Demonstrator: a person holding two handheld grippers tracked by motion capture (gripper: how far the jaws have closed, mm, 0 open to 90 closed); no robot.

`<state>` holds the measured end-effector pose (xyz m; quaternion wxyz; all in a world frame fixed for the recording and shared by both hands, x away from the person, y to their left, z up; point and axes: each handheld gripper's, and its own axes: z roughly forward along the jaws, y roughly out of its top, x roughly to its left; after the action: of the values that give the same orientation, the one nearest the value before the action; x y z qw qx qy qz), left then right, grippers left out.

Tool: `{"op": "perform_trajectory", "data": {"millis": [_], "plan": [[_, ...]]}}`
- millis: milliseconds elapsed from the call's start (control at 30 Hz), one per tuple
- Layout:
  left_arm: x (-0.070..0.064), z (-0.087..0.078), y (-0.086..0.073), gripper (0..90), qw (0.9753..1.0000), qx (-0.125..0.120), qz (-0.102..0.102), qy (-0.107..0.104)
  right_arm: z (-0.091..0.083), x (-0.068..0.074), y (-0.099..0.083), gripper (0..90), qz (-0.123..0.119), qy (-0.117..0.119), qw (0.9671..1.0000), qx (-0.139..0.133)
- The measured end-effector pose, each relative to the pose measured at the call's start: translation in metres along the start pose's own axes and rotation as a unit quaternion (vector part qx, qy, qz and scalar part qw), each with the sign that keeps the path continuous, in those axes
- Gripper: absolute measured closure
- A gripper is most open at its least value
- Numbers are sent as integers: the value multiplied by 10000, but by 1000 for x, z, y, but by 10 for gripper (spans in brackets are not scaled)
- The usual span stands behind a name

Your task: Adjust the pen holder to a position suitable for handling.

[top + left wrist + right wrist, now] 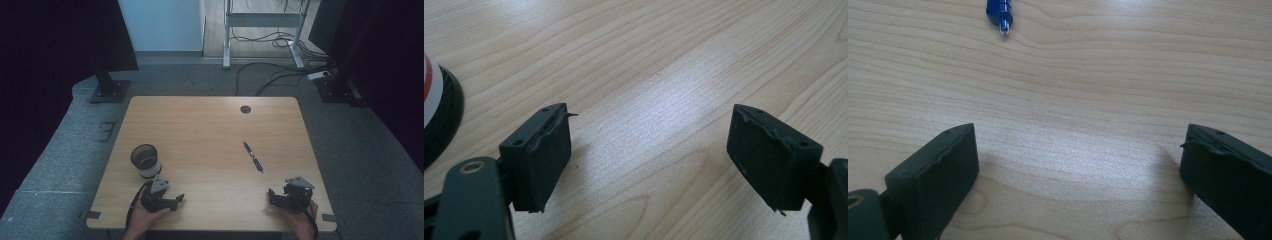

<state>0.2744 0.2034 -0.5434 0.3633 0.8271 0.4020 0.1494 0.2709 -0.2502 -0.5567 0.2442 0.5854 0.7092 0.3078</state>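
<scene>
While both grippers rest apart, pen between, cup left, table.

We count one cup and one pen on one tabletop, plus two hand-held grippers: left, right.

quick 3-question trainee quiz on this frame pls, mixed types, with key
1. True or false: the left gripper is shut on the cup.
2. Which thing lies nearer the right gripper? A) the pen B) the cup C) the round hole in the table
3. Fill in: in the right gripper view, the pen's blue end lies on the wood ahead of the ____ jaws.

Key: 1 false, both jaws stand wide apart over bare wood. 2 A. 3 open.
</scene>
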Motion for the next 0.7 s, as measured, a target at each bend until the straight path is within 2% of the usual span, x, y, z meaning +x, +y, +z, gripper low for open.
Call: {"op": "perform_trajectory", "data": {"millis": [700], "plan": [[-2, -5, 2, 184, 10000, -86, 14, -40, 0, 0, 0, 22, 13, -16, 10000, -1]]}}
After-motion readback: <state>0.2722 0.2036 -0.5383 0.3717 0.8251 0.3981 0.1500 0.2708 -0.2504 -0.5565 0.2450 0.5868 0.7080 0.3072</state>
